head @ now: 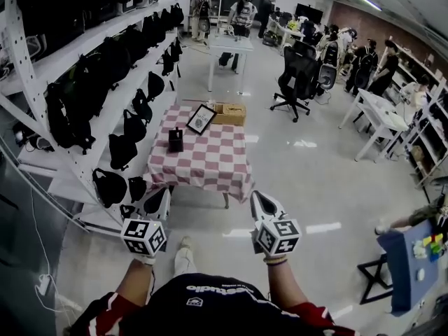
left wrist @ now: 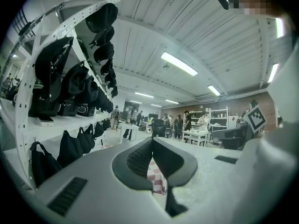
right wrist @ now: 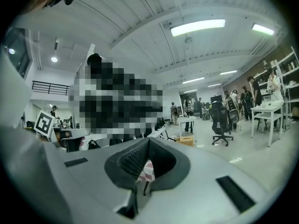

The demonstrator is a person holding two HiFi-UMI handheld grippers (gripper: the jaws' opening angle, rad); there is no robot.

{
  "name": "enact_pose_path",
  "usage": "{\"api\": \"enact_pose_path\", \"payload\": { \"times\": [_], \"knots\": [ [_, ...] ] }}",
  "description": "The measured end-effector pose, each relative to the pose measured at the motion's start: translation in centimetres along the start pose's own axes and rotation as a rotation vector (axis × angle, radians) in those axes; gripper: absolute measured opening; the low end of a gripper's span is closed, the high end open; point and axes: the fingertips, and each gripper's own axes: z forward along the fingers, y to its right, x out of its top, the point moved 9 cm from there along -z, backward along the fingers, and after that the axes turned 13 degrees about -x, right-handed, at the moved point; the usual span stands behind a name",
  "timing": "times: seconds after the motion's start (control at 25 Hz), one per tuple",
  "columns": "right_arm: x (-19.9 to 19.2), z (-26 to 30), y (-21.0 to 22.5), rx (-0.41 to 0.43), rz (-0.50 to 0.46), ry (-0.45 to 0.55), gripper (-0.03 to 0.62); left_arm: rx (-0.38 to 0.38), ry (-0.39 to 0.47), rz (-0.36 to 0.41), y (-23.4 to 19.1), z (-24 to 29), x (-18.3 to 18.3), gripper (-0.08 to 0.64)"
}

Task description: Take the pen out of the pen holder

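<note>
Stands well back from a small table (head: pixel 210 165) draped in a red-and-white checked cloth; holds the left gripper (head: pixel 159 203) and the right gripper (head: pixel 262 203) out in front, side by side and roughly level; shows both pairs of jaws pressed together, nothing between them; finds the black pen holder (head: pixel 176 140) upright toward the cloth's left side, well apart from both grippers, a framed picture (head: pixel 201 119) and a cardboard box (head: pixel 229 113) just behind it; cannot make out the pen itself; has white shelves (head: pixel 64 57) hung with black bags (head: pixel 122 149) along the left
</note>
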Motion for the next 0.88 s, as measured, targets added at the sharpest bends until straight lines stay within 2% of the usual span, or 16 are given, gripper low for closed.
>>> {"api": "enact_pose_path", "payload": {
  "times": [0.32,0.56,0.88],
  "knots": [
    [1.0,6.4,0.0,-0.002,0.006,-0.006,0.002,0.007,-0.003,-0.01,-4.6,4.1,0.4,0.006],
    [1.9,12.1,-0.5,0.015,-0.017,-0.029,0.002,0.023,-0.042,0.051,-8.8,8.4,0.7,0.006],
    [3.4,19.7,-0.8,0.003,-0.012,-0.055,0.002,-0.009,-0.057,0.022,-14.8,14.1,1.8,0.006]
  ]
}}
